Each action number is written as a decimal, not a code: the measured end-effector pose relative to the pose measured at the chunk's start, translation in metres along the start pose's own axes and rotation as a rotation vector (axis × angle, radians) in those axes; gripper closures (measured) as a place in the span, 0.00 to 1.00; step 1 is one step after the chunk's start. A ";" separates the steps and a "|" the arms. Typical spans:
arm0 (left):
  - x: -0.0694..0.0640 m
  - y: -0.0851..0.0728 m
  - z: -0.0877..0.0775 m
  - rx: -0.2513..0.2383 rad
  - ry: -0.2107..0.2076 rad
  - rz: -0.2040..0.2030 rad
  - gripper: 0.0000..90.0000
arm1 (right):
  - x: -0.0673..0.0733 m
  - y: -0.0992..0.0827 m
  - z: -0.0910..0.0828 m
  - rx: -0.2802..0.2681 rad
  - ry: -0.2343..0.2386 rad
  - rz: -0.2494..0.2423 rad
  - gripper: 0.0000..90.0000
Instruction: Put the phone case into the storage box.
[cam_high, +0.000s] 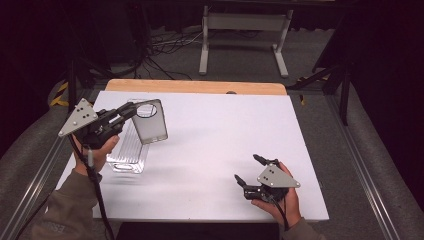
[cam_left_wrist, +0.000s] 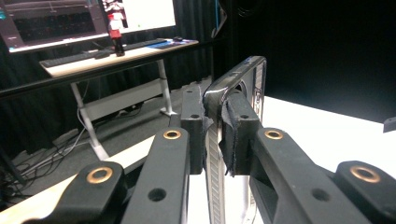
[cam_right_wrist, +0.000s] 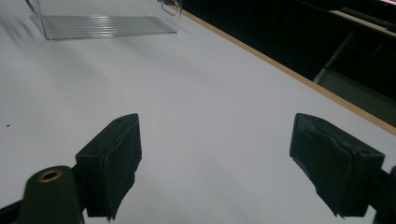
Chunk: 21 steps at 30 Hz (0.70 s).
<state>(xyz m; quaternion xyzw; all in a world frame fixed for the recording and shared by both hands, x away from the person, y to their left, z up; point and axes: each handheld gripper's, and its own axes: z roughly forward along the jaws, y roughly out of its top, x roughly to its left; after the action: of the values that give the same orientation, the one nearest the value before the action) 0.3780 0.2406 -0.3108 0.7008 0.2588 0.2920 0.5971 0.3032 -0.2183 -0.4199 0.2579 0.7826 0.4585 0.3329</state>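
So: white table (cam_high: 210, 150), clear ribbed bin (cam_high: 127, 150) at its left side. Left gripper (cam_high: 131, 109) is clamped on a grey phone case (cam_high: 150, 122), held above the bin. Right gripper (cam_high: 248, 169) sits low, near right, jaws wide apart, nothing between.

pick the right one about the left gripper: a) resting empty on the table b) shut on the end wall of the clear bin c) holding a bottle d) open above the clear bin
b: in the left gripper view the left gripper's pads pinch the clear bin's end wall from both sides, and the high view shows it clamped at that wall's top.
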 end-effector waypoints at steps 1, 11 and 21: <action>0.001 0.000 -0.001 -0.008 0.004 -0.006 0.89 | 0.000 0.000 0.000 0.000 0.001 0.001 0.20; 0.009 -0.001 -0.007 -0.018 0.041 -0.017 0.89 | 0.000 0.000 0.000 0.003 0.002 0.000 0.20; 0.016 -0.003 -0.011 -0.023 0.081 -0.016 0.89 | 0.000 0.001 -0.001 -0.005 -0.001 -0.004 0.20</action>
<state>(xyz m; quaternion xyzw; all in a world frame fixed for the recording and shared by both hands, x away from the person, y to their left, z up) 0.3812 0.2597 -0.3106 0.6792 0.2851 0.3185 0.5966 0.3023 -0.2180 -0.4185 0.2556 0.7818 0.4595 0.3350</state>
